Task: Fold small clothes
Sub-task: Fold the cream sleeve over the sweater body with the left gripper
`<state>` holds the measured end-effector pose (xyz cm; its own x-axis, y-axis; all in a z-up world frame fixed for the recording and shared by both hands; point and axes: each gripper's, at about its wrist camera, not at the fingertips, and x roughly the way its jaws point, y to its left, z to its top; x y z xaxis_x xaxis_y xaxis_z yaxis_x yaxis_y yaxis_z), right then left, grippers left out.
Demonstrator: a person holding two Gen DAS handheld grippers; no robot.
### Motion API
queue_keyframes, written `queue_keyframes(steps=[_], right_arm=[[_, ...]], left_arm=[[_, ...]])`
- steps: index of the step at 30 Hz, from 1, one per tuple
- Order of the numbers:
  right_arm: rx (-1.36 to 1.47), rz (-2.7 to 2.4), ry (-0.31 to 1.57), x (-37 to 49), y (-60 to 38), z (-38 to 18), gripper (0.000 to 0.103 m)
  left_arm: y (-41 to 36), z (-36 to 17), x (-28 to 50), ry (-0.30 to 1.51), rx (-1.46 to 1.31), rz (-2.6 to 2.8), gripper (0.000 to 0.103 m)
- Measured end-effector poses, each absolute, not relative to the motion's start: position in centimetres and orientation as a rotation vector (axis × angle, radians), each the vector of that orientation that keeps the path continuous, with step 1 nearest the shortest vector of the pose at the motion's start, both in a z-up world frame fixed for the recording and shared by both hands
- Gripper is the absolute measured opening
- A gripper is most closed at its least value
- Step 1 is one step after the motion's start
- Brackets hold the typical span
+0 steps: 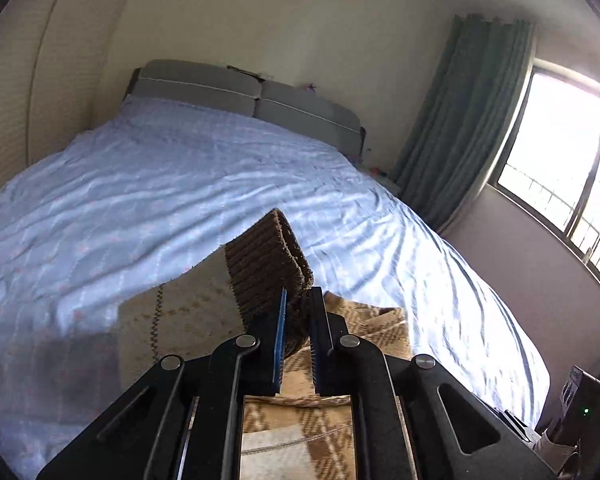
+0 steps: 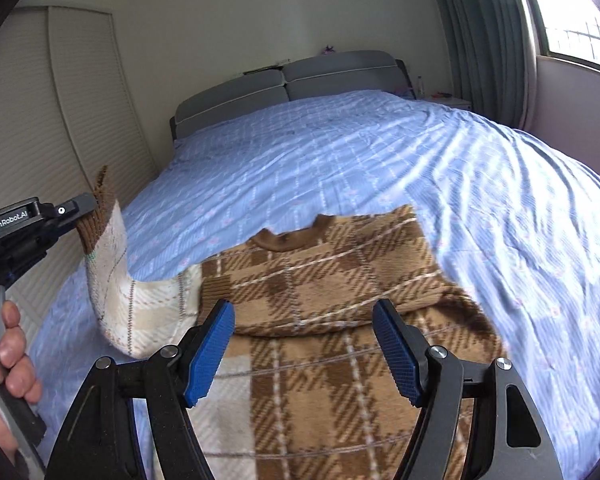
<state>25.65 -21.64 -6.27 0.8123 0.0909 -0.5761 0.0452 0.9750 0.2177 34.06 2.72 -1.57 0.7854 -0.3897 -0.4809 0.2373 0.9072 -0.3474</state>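
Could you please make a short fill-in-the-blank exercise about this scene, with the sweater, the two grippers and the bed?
1. The left gripper is shut on the ribbed brown ____ of the sweater's sleeve.
2. The right gripper hovers above the plaid sweater with its jaws ____.
3. The sweater lies on a bed with a light ____ cover.
4. The pads on the gripper fingers are ____ in colour.

Missing words: cuff; open; blue; blue

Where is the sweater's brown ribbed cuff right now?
The cuff is pinched in the left claw and lifted above the bed; in the right wrist view it hangs at far left, its sleeve trailing down to the sweater.
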Motion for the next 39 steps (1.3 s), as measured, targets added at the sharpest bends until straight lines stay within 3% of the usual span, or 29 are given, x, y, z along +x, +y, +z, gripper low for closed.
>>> queue_keyframes(steps=[12, 28, 30, 31, 32, 39], right_arm=[[0.32, -0.079, 0.66, 25.6, -34.8, -9.5, 0.072], [0.399, -0.144, 0.716, 25.7, -41.2, -13.3, 0.072], [0.403, -0.143, 0.723, 25.8, -41.4, -13.6, 0.072], [0.406, -0.141, 0.728, 25.9, -41.4, -13.8, 0.072], [0.411, -0.138, 0.733, 26.2, -41.4, -13.9, 0.072], [0.382, -0.111, 0.727, 28.2, -39.6, -13.3, 0.072]], left_arm=[[-14.8, -7.9, 38.1, 0.751, -0.145, -0.462, 0.01], [-24.4, -12.2, 40.0, 0.822, -0.049, -0.462, 0.012], [-24.2, -12.7, 39.4, 0.812, -0.021, -0.428, 0.031], [-23.9, -12.7, 39.1, 0.799, -0.01, -0.405, 0.052], [-23.4, -12.7, 38.9, 0.78, -0.009, -0.391, 0.062], [-17.8, -12.1, 38.0, 0.752, -0.018, -0.299, 0.065]])
